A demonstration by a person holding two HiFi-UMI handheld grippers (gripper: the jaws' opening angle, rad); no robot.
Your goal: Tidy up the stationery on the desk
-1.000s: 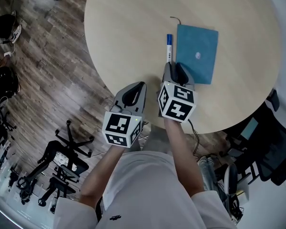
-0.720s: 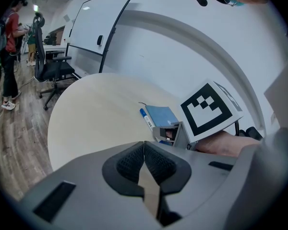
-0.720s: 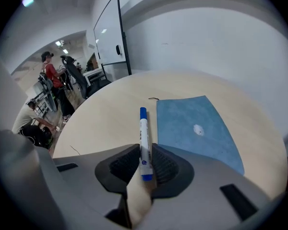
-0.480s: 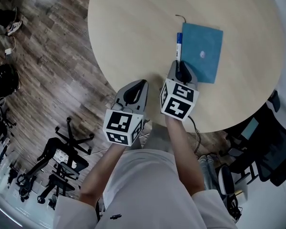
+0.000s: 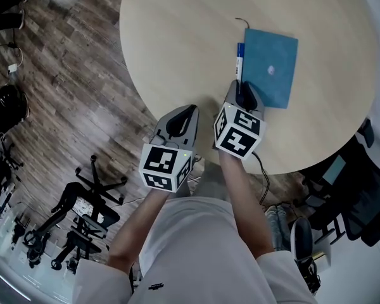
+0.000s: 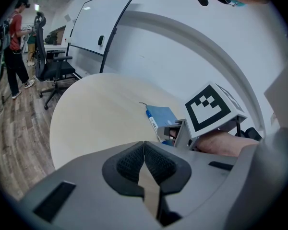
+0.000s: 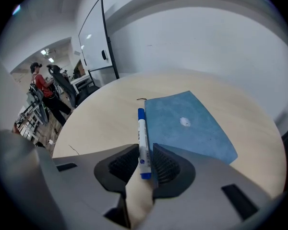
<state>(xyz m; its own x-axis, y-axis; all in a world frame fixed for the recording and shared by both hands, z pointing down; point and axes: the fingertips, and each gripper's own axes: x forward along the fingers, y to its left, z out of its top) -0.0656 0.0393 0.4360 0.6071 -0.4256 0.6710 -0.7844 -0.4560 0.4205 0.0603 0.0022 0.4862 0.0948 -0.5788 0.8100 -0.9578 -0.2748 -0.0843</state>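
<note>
**Surface**: round, pale wood-grain top.

**Marker pen**: white barrel, blue cap and blue tail. It lies flat in the right half of the surface, towards the near edge. The barrel carries blue print, too small to read.

**Notebook**: blue cover with one small white spot. It lies flat just right of the pen, its long edge parallel to the pen. A thin dark cord curls from its far left corner.

**Right tongs**: have just been opening. The right gripper view shows the pen's tail between the spread pads, not clamped.

**Left tongs**: at the near edge, pads pressed together on nothing.

**Views:**
- The left gripper view alone shows the black-and-white marker cube face on. It also shows a whiteboard, an office chair and a standing person.
- The head view alone shows the plank floor.
</note>
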